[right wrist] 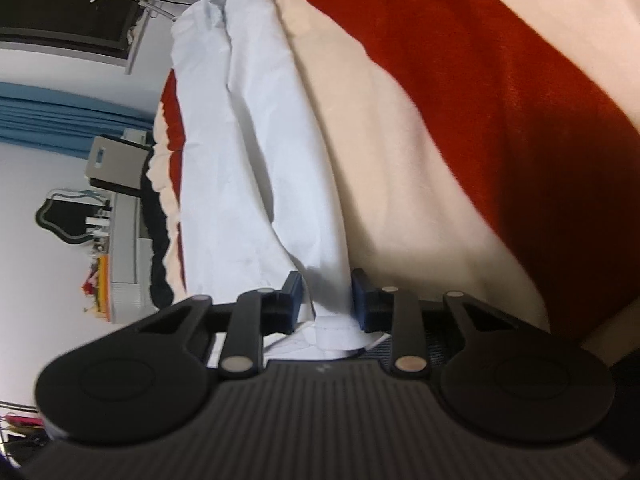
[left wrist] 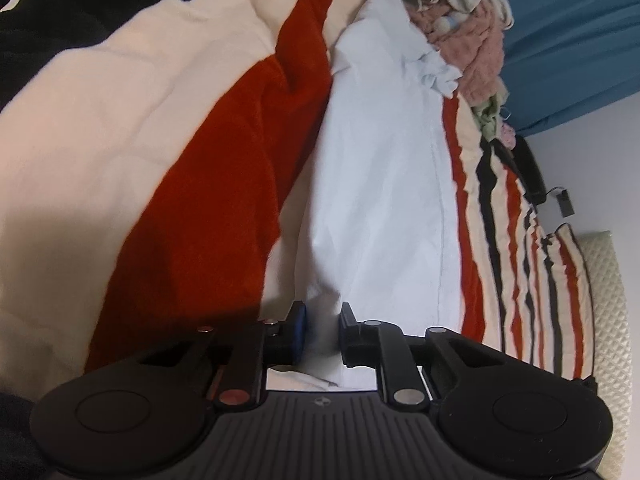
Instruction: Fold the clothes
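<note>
A pale white garment [left wrist: 380, 184] lies stretched along a striped red, cream and black blanket [left wrist: 224, 184]. My left gripper [left wrist: 322, 334] has one end of the garment between its blue-padded fingers, with a narrow gap left. In the right wrist view the same white garment [right wrist: 248, 152] runs away from the camera, and my right gripper [right wrist: 327, 300] has its hemmed end between its fingers, jaws partly apart around the bunched cloth.
A heap of other clothes [left wrist: 464, 28], pink, green and cream, sits at the far end of the blanket. A blue curtain [left wrist: 568, 40] hangs behind. A grey chair [right wrist: 116, 160] and a white cabinet [right wrist: 124, 256] stand beside the bed.
</note>
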Available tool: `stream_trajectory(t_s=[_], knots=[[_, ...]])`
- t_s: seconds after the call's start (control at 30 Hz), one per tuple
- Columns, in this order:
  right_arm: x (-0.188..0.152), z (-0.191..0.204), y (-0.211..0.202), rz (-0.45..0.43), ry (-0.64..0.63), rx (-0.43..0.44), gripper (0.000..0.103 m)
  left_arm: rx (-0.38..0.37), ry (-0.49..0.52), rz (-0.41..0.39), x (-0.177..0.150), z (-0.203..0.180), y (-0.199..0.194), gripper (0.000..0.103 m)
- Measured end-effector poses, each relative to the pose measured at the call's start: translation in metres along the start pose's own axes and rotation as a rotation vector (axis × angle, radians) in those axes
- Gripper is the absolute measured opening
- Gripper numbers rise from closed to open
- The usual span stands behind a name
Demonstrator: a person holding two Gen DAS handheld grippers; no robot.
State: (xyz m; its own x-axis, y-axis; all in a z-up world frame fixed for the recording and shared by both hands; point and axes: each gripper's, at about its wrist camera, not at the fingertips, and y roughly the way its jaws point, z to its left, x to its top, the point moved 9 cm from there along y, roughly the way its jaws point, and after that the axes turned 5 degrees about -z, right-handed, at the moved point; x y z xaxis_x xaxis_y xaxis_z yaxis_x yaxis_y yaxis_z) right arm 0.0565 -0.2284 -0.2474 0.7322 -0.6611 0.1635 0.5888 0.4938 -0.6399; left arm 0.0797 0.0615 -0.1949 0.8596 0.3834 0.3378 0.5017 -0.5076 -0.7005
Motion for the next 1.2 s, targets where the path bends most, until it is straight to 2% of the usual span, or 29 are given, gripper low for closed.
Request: stream_trajectory(t_s=[0.07, 0.13, 0.23, 0.33, 0.37, 0.4, 0.43, 0.47, 0.53, 0.63, 0.87, 1.0, 1.07, 1.2], knots=[[-0.003, 0.0, 0.004, 0.009, -0.031, -0.016, 0.027, 0.013, 0.004, 0.019, -0.003, 0.003, 0.002, 0.034], [-0.007, 0.001, 0.006, 0.023, -0.071, -0.023, 0.029, 0.025, 0.007, 0.038, -0.006, 0.005, 0.004, 0.042], [-0.012, 0.005, 0.007, 0.044, -0.107, -0.019, 0.031, 0.018, 0.022, 0.051, -0.008, 0.002, 0.009, 0.043], [-0.021, 0.012, 0.01, 0.089, -0.132, 0.016, 0.031, 0.008, 0.021, 0.049, -0.009, 0.0, 0.008, 0.038], [-0.023, 0.015, 0.009, 0.094, -0.145, 0.023, 0.031, 0.001, 0.017, 0.045, -0.009, -0.001, 0.008, 0.029], [-0.026, 0.017, 0.007, 0.09, -0.161, 0.024, 0.028, -0.005, 0.012, 0.042, -0.009, -0.002, 0.007, 0.024], [-0.025, 0.018, 0.004, 0.076, -0.167, 0.027, 0.022, -0.011, 0.008, 0.038, -0.009, -0.003, 0.007, 0.015], [-0.023, 0.02, 0.001, 0.057, -0.166, 0.031, 0.012, -0.018, 0.003, 0.034, -0.008, -0.004, 0.006, 0.009], [-0.016, 0.022, -0.008, 0.023, -0.128, 0.069, 0.009, -0.06, -0.028, 0.007, -0.003, -0.009, 0.0, 0.007], [-0.006, 0.031, -0.025, -0.01, -0.11, 0.128, 0.008, -0.169, -0.043, -0.058, 0.009, -0.032, -0.021, 0.005], [0.032, 0.092, -0.1, -0.168, -0.217, 0.281, 0.008, -0.328, -0.032, -0.193, 0.033, -0.093, -0.081, 0.004], [0.038, 0.111, -0.146, -0.242, -0.272, 0.327, 0.007, -0.377, -0.029, -0.23, 0.03, -0.115, -0.11, 0.004], [0.033, 0.112, -0.16, -0.264, -0.29, 0.335, 0.007, -0.376, -0.048, -0.209, 0.013, -0.103, -0.115, 0.004], [0.011, 0.09, -0.175, -0.254, -0.295, 0.311, 0.007, -0.372, -0.086, -0.167, -0.019, -0.08, -0.126, 0.004]])
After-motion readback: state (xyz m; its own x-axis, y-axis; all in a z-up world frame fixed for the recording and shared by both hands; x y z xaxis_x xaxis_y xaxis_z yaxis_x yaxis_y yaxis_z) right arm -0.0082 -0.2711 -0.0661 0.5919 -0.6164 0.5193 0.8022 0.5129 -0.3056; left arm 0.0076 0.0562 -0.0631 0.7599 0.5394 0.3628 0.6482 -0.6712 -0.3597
